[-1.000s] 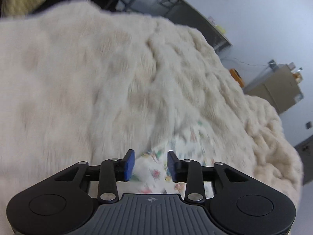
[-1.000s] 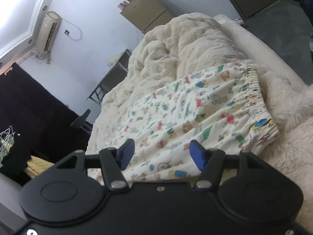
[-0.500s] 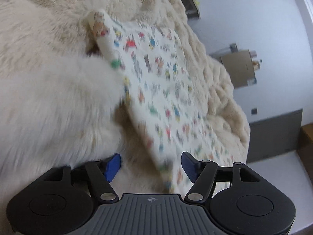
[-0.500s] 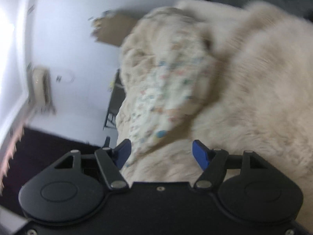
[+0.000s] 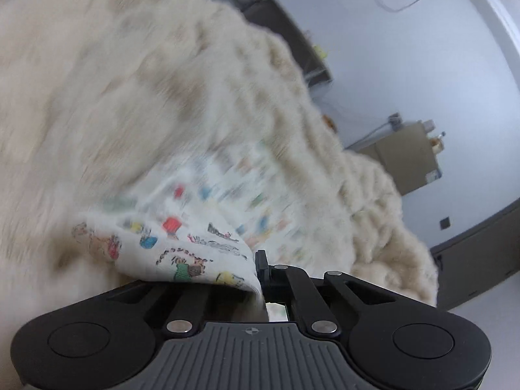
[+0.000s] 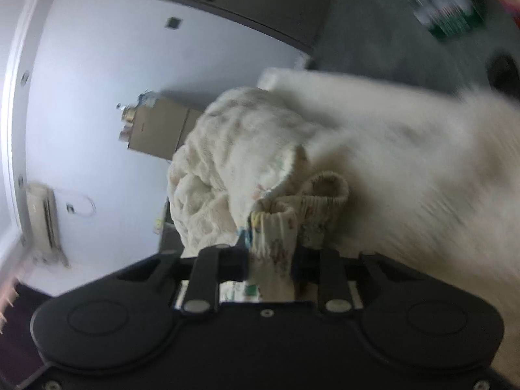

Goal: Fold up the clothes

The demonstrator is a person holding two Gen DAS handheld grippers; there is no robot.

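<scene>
The garment is a pair of white shorts [image 5: 182,237] printed with small coloured cartoons, lying on a fluffy cream blanket [image 5: 113,97]. In the left wrist view my left gripper [image 5: 258,269] is shut on a corner of the cloth, which drapes over and hides its left finger. In the right wrist view the gathered elastic waistband [image 6: 276,227] is bunched between the fingers of my right gripper [image 6: 271,256]. Its jaws are closing and the pads press on that bunch. Both views are blurred by motion.
The blanket covers a bed with lumpy folds at the far side [image 6: 221,169]. A brown cabinet [image 5: 409,156] stands by the white wall, with a dark metal desk [image 5: 292,32] behind the bed. An air conditioner [image 6: 42,217] stands at the wall, and dark floor [image 6: 373,32] lies past the bed's edge.
Both grippers stood open over the shorts and have closed on them, the left on a corner, the right on the waistband. Both hands swung and the right rolled.
</scene>
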